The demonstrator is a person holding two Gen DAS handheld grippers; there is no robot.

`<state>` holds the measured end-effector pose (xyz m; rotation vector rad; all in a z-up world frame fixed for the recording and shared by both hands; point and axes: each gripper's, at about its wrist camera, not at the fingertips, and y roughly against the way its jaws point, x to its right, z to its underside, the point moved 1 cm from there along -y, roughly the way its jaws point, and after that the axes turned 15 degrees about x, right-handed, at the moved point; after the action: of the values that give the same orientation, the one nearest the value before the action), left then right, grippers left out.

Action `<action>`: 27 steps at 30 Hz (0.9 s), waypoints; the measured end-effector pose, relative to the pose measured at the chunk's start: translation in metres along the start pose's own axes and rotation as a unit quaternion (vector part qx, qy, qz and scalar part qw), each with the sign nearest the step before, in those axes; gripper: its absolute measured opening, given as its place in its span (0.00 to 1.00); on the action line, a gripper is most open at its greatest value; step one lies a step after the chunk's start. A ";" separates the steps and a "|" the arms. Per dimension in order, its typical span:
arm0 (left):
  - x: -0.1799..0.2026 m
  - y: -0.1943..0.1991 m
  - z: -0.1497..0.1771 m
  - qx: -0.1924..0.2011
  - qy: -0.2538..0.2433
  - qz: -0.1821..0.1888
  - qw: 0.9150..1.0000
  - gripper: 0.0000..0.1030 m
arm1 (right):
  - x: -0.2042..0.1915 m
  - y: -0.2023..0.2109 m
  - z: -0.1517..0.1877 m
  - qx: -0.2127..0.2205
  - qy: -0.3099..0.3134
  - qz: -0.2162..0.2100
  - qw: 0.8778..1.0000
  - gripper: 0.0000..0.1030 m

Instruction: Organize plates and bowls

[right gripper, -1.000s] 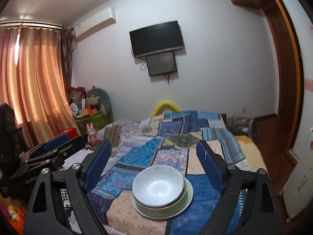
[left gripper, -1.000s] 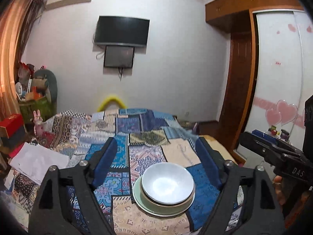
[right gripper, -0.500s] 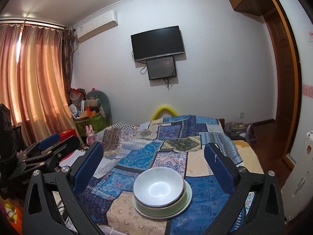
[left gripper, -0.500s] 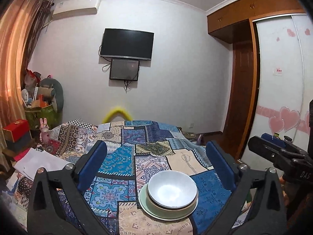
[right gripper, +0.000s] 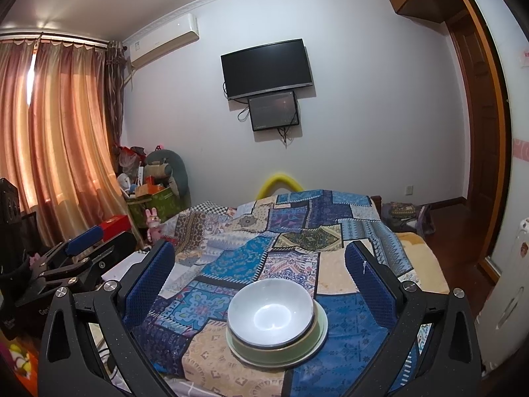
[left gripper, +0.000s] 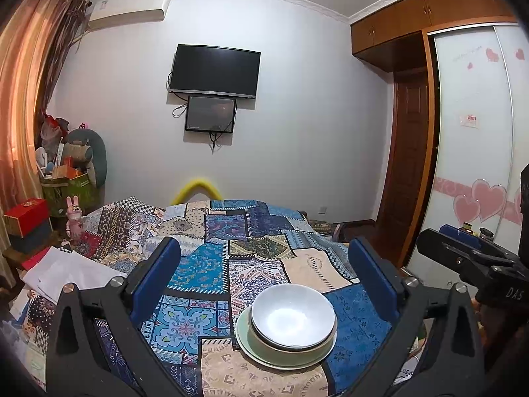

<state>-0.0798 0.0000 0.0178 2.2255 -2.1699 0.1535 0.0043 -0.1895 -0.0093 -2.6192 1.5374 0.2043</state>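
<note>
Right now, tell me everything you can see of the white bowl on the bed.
The white bowl is round, glossy and looks ceramic, with a bright glare spot in its empty bottom. It sits upright, nested on top of a stack: a darker rim shows just under it, then a pale green dish, then a wide plate. The stack rests on the patchwork bedspread near the bed's close edge. Neither gripper touches it; both are open, held back from it.

White bowl (left gripper: 292, 317): glossy glazed ceramic, smooth. Green plate (left gripper: 281, 357) under it: same glaze, pale. Bedspread (left gripper: 231, 254): matt woven patchwork cloth. Left claw (left gripper: 264, 284) & right claw (right gripper: 259, 284): matt black plastic, blue textured pads, metal screws. Wardrobe (left gripper: 410, 13): semi-gloss wood. Curtain (right gripper: 59, 139): thin cloth.
</note>
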 end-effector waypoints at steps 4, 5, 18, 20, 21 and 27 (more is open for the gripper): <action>0.001 0.000 0.002 -0.002 -0.002 0.000 1.000 1.00 | 0.000 0.000 0.000 0.000 0.000 0.000 1.000 1.00; 0.001 0.000 0.002 -0.002 -0.001 0.000 1.000 1.00 | 0.000 0.000 0.000 -0.001 0.000 0.000 1.000 1.00; 0.003 -0.002 0.003 -0.007 -0.002 0.004 1.000 1.00 | 0.000 0.000 0.000 -0.002 -0.001 -0.001 1.000 1.00; 0.003 -0.002 0.004 -0.008 -0.001 0.005 1.000 1.00 | 0.000 0.000 0.002 -0.004 -0.002 -0.002 1.000 1.00; 0.003 -0.003 0.004 -0.008 -0.002 0.005 1.000 1.00 | 0.000 0.000 0.002 -0.004 -0.002 -0.001 1.000 1.00; 0.003 -0.003 0.004 -0.009 -0.002 0.007 1.000 1.00 | -0.001 0.001 0.003 -0.003 -0.005 0.000 1.000 1.00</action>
<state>-0.0771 -0.0028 0.0145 2.2031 -2.1798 0.1305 0.0028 -0.1890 -0.0125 -2.6201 1.5359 0.2216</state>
